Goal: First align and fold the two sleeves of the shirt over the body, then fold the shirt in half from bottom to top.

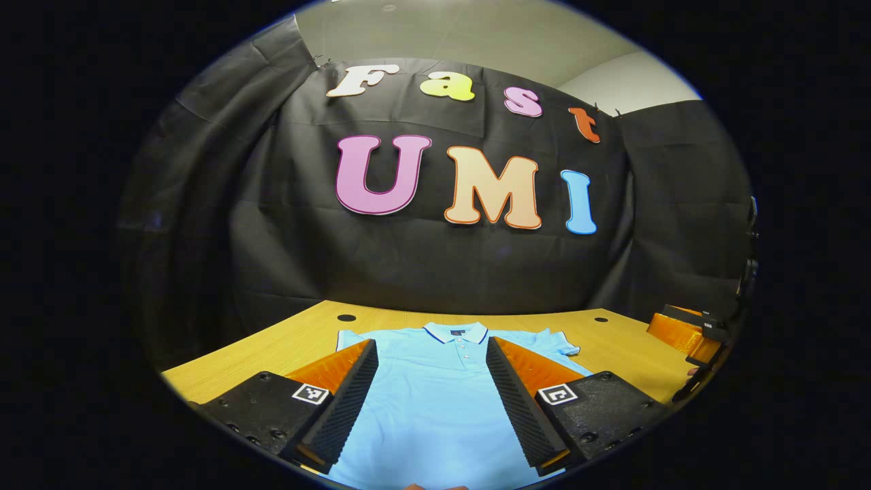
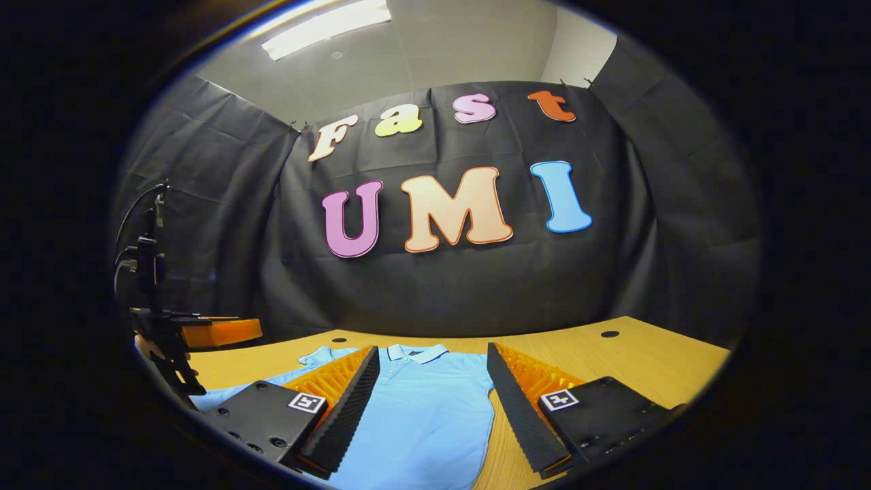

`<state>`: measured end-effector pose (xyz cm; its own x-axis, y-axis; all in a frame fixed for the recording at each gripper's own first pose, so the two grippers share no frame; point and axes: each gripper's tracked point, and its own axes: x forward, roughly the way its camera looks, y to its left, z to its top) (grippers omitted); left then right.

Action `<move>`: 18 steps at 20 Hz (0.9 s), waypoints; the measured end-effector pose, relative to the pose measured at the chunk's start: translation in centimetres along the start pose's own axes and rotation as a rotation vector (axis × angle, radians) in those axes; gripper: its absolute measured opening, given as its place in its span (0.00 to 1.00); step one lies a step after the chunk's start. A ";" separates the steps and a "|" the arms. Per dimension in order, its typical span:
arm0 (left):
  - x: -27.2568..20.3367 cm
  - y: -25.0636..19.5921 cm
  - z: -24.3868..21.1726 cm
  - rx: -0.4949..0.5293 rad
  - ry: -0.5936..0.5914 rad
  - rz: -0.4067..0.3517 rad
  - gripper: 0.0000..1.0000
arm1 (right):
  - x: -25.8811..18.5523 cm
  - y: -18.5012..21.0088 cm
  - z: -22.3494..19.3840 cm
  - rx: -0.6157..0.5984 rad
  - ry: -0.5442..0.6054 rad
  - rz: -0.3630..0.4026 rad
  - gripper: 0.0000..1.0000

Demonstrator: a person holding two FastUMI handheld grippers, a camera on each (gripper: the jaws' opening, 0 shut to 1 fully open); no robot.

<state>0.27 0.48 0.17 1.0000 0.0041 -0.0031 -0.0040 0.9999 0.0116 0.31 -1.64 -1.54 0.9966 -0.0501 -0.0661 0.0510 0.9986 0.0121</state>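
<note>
A light blue polo shirt (image 1: 435, 401) lies flat, front up, on the wooden table (image 1: 272, 347), its collar (image 1: 456, 332) toward the booth wall. Both short sleeves spread outward, the left sleeve (image 1: 347, 337) and the right sleeve (image 1: 561, 344). My left gripper (image 1: 431, 344) hovers open above the shirt's lower body, holding nothing. In the right gripper view the shirt (image 2: 422, 408) lies centre-left, and my right gripper (image 2: 433, 349) stands open over its right side with nothing between the fingers. The other gripper (image 2: 204, 330) hangs at the far left above the table.
Two round cable holes (image 1: 346, 318) (image 1: 601, 319) sit near the table's far edge. The black cloth wall rises right behind the table. Bare wood (image 2: 612, 354) stretches to the right of the shirt. The right gripper (image 1: 694, 333) hangs at the table's right side.
</note>
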 end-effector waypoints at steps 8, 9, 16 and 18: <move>0.1 0.2 0.0 0.006 0.000 -0.006 0.95 | 0.5 -0.1 -3.0 -0.016 0.107 0.014 0.98; 0.1 0.2 0.1 0.004 -0.002 -0.008 0.95 | 0.6 -0.1 -3.4 -0.011 0.121 0.013 0.98; 0.8 1.2 -0.5 0.010 0.016 0.005 0.95 | 1.5 -3.5 -5.6 -0.066 0.227 -0.059 0.98; 1.0 1.5 -0.8 0.010 0.027 0.010 0.95 | 2.7 -3.6 -6.3 -0.030 0.295 -0.041 0.99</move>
<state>1.24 1.99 -0.58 0.9995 0.0144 -0.0298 -0.0138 0.9997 0.0220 2.43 -5.29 -8.03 0.9315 -0.0877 -0.3530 0.0841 0.9961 -0.0256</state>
